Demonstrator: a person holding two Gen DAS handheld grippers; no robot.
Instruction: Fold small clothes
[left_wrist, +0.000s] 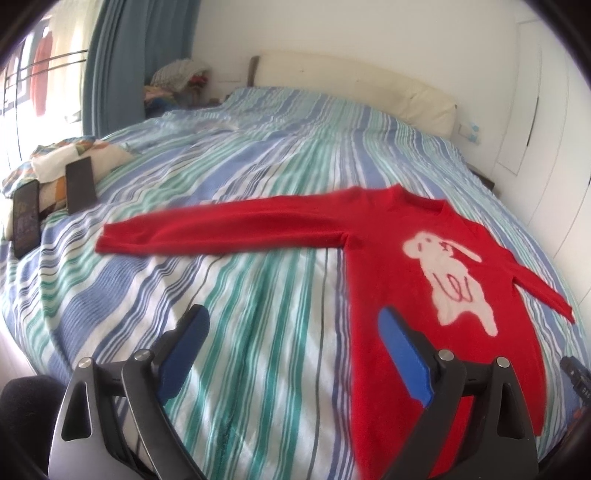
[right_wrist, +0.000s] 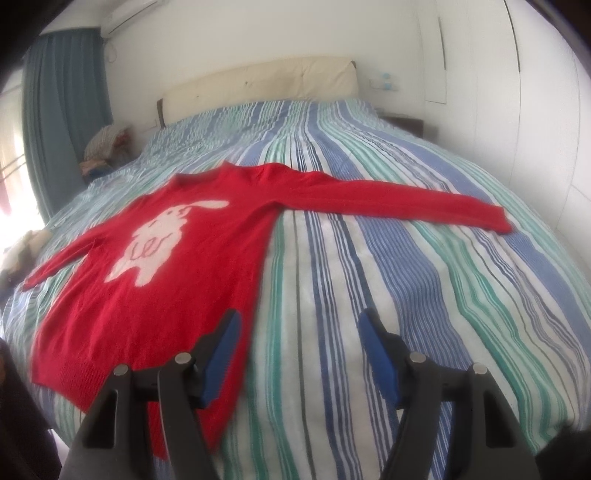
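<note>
A small red sweater (left_wrist: 384, 266) with a white animal figure (left_wrist: 450, 277) lies flat, front up, on the striped bed cover (left_wrist: 258, 314). One sleeve (left_wrist: 221, 229) stretches straight out to the left in the left wrist view; the other sleeve (right_wrist: 406, 203) stretches to the right in the right wrist view. My left gripper (left_wrist: 291, 314) hovers open over the sweater's left side edge near the hem, nothing between its blue pads. My right gripper (right_wrist: 299, 317) is open above the right side edge of the sweater (right_wrist: 207, 258), its left finger over red fabric, and holds nothing.
Two dark phones (left_wrist: 79, 184) lie on a patterned pillow (left_wrist: 107, 151) at the bed's left edge. A pile of clothes (left_wrist: 177, 81) sits by the blue curtain (left_wrist: 114, 66). The cream headboard (right_wrist: 258, 88) is at the far end, white wardrobe doors (right_wrist: 517, 92) to the right.
</note>
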